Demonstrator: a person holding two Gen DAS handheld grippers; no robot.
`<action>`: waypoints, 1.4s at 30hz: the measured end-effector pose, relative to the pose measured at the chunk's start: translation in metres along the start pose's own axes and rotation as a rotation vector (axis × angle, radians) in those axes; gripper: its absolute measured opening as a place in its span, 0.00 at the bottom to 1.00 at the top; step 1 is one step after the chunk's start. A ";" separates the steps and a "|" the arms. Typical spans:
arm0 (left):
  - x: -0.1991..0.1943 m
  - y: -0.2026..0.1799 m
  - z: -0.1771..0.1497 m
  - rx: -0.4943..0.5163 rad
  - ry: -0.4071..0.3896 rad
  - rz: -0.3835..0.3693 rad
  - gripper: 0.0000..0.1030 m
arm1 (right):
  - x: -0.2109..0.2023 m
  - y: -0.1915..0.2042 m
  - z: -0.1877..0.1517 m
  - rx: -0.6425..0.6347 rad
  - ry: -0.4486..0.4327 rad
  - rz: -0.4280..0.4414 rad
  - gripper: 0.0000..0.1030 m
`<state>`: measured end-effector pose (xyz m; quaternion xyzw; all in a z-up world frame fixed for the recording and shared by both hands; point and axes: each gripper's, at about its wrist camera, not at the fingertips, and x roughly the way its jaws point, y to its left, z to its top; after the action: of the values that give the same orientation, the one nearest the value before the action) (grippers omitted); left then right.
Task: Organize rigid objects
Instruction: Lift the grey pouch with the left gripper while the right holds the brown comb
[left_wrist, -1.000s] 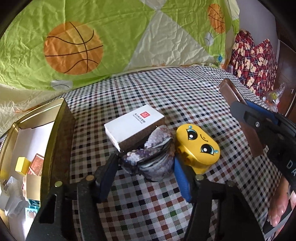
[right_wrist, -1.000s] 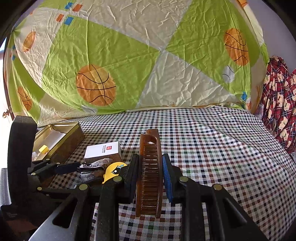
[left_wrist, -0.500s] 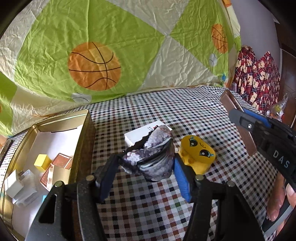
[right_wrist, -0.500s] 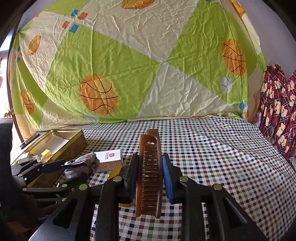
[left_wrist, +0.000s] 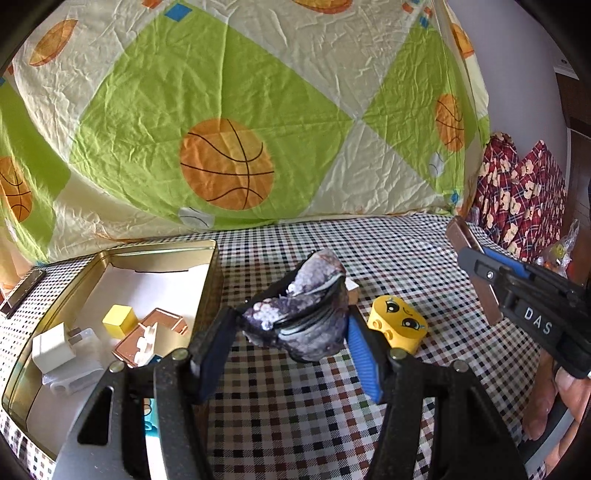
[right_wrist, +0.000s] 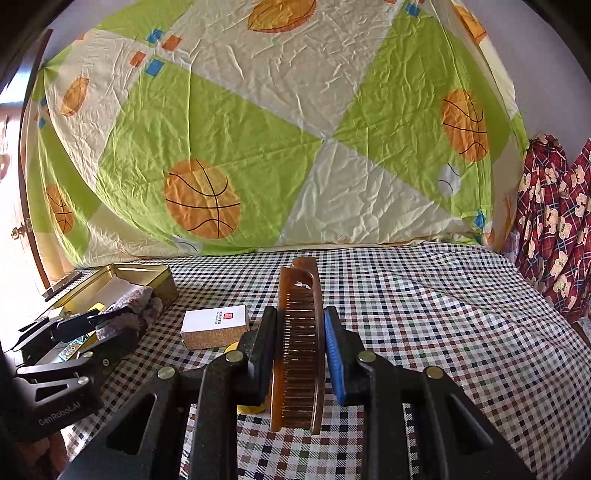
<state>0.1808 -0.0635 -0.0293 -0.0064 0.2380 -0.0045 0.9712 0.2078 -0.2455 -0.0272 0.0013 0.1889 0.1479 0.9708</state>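
Beside the gold tin (left_wrist: 207, 280), just off its right wall, the left gripper (left_wrist: 291, 332) has its jaws clamped on a purple-grey geode rock (left_wrist: 303, 317) held above the checked tabletop (left_wrist: 388, 258). Right of the tin lie a white box (right_wrist: 214, 325) and a yellow face block (left_wrist: 399, 325). The right gripper (right_wrist: 299, 339) has its jaws closed on a brown comb (right_wrist: 299, 332).
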 end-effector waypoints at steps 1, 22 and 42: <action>-0.003 0.001 -0.001 -0.005 -0.011 0.002 0.58 | -0.001 0.000 0.000 0.000 -0.004 0.002 0.26; -0.045 0.026 -0.014 -0.056 -0.126 0.067 0.58 | -0.020 0.009 -0.002 -0.032 -0.063 0.042 0.26; -0.064 0.037 -0.021 -0.070 -0.162 0.081 0.58 | -0.033 0.020 -0.004 -0.074 -0.105 0.051 0.26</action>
<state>0.1150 -0.0258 -0.0190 -0.0311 0.1587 0.0435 0.9859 0.1717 -0.2362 -0.0180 -0.0222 0.1319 0.1790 0.9747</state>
